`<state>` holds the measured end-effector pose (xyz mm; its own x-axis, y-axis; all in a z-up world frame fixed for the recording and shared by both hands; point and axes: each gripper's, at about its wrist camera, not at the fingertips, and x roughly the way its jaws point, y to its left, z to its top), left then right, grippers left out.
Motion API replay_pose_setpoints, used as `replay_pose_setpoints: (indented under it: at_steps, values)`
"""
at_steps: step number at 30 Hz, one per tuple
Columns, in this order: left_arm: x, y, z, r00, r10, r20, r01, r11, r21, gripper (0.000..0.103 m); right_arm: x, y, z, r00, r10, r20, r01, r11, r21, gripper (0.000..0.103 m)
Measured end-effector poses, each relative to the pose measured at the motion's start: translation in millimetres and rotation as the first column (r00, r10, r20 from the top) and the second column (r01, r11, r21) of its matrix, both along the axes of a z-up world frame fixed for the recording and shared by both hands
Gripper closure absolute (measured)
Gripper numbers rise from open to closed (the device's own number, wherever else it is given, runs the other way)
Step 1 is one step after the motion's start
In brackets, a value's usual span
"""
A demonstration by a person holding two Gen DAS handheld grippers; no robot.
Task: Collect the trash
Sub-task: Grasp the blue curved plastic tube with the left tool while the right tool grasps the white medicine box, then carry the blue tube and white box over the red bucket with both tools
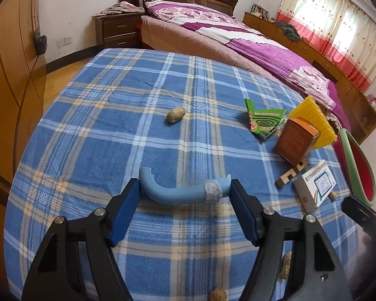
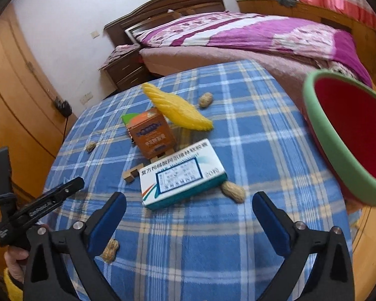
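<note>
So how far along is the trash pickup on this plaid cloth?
Done: nothing visibly; what shows of the red bin looks empty. In hand: the left gripper pinches a blue curved piece; the right gripper hangs open over the white box. Left: that box, peanuts, green wrapper, orange box.
</note>
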<state>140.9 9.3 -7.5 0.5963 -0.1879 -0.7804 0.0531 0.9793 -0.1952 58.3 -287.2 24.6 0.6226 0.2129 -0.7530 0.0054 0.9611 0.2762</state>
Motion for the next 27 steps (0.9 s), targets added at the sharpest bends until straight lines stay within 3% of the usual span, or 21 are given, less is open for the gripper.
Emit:
replay_pose_setpoints:
  at_steps: [8,16,20,23,27]
  values:
    - [-5.6,0.6,4.1,1.000,-0.007,-0.002,0.007,0.999,-0.042,0.031,20.0,22.5,-9.3,0.996,0.082,-0.032,-0.084,0.993,-0.078,0.000]
    - [-10.5,0.4,5.9,1.000,-0.030,0.004,0.030,0.998,-0.061,0.031,39.8,32.5,-24.6,0.992,0.087,-0.088,-0.104,0.973,-0.208,0.000]
    - [-12.6,-0.4,6.7,0.999,-0.035,0.006,0.035,0.997,-0.066,0.031,45.4,29.4,-30.0,0.991,0.090,-0.100,-0.109,0.971,-0.213,0.000]
    - [-16.9,-0.1,9.0,0.999,-0.037,0.013,0.038,0.997,-0.072,0.031,44.9,28.1,-29.1,0.993,0.081,-0.090,-0.098,0.971,-0.216,0.009]
    - [-22.1,-0.2,11.2,0.999,-0.040,0.017,0.041,0.996,-0.080,0.031,39.3,27.5,-28.5,0.994,0.071,-0.083,-0.088,0.972,-0.220,0.010]
